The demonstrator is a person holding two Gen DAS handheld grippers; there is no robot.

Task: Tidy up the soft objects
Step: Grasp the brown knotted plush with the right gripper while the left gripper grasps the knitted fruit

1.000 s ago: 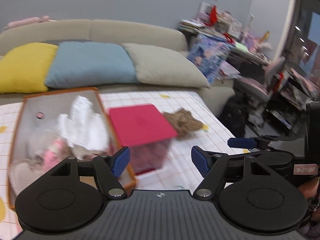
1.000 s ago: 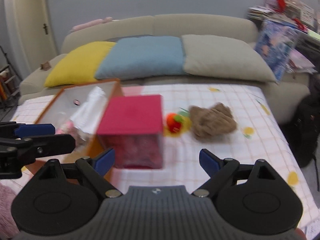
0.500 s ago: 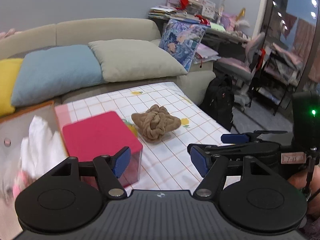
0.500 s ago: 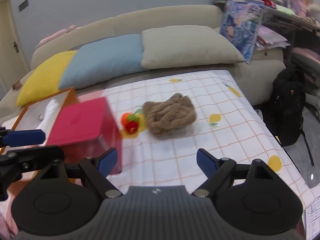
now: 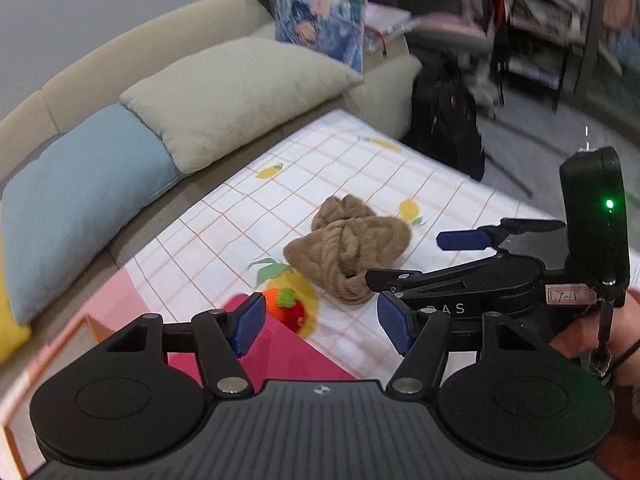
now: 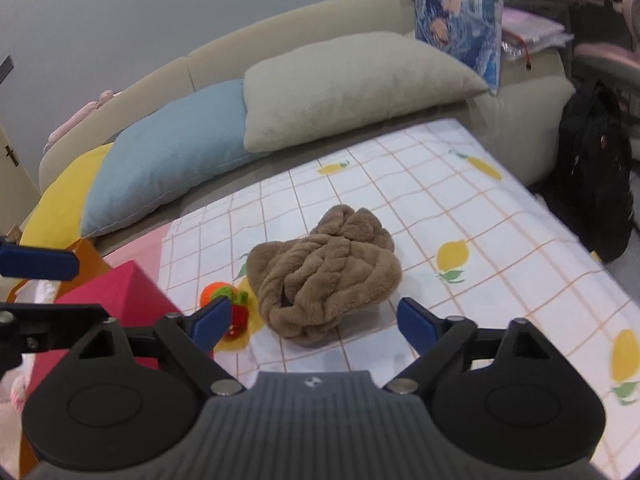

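Observation:
A brown knotted plush cushion (image 6: 326,276) lies on the checked tablecloth (image 6: 480,220); it also shows in the left wrist view (image 5: 348,246). A small red, orange and green knitted toy (image 6: 228,304) lies just to its left, also in the left wrist view (image 5: 286,306). My right gripper (image 6: 316,322) is open and empty, just in front of the cushion. My left gripper (image 5: 322,326) is open and empty, above the red box lid (image 5: 288,356), with the right gripper's body (image 5: 480,280) beside it.
A red-lidded box (image 6: 116,292) and an orange-rimmed bin (image 6: 86,252) stand at the left. Behind the table is a beige sofa with grey (image 6: 352,84), blue (image 6: 172,152) and yellow (image 6: 60,204) pillows. A black backpack (image 6: 596,172) stands right of the table.
Both grippers have swung to the right and forward, away from the bin and red box, toward the brown cushion, which now looks larger. Both stay open.

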